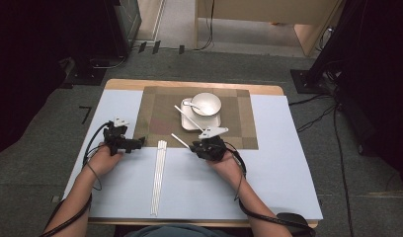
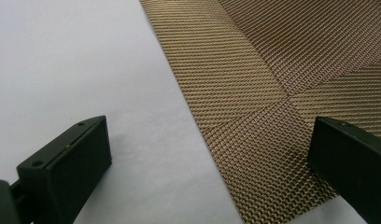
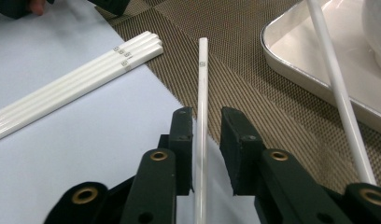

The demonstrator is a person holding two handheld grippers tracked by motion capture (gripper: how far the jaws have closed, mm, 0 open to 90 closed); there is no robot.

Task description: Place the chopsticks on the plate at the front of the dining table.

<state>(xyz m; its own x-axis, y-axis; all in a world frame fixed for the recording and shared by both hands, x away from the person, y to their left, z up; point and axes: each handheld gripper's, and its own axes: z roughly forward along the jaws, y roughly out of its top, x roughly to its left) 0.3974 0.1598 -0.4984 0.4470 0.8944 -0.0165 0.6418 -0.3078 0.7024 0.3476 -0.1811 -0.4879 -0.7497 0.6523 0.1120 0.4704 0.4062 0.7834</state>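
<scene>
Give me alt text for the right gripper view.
The right hand-held gripper has a single white chopstick between its narrowly parted jaws, above a woven brown placemat. Three more chopsticks lie left; a white tray sits right.

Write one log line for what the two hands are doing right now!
left gripper: open, at placemat edge | right gripper: jaws around single chopstick, gap visible | chopstick bundle: on table

White chopstick (image 3: 202, 93), brown woven placemat (image 3: 235, 60)
</scene>
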